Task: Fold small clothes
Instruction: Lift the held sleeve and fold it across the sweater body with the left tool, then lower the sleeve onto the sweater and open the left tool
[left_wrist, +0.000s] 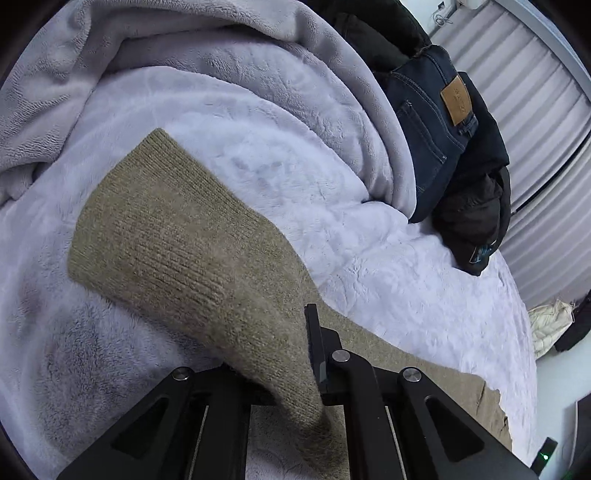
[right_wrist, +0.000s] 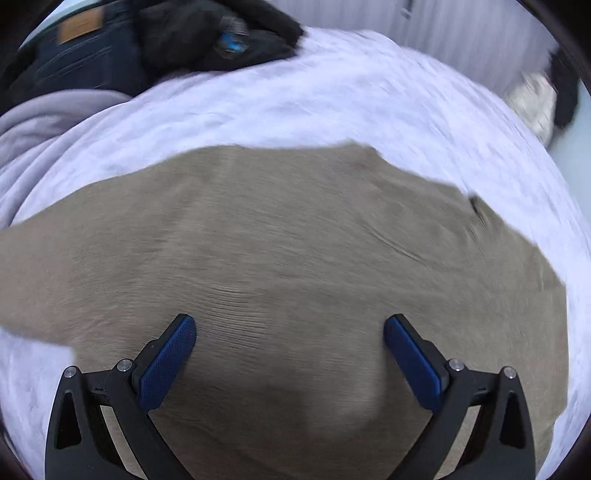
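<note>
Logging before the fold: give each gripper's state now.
Left gripper: shut on the olive-brown knitted sweater, at its sleeve.
Right gripper: open, empty, above the sweater.

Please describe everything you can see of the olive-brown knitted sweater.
The olive-brown knitted sweater looks like soft, slightly fuzzy ribbed wool. Its body lies spread flat on the pale lilac fleece blanket. One sleeve, ending in a ribbed cuff, is pinched in the shut left tongs and lifted off the blanket. The open right tongs hang over the body, gripping nothing.
</note>
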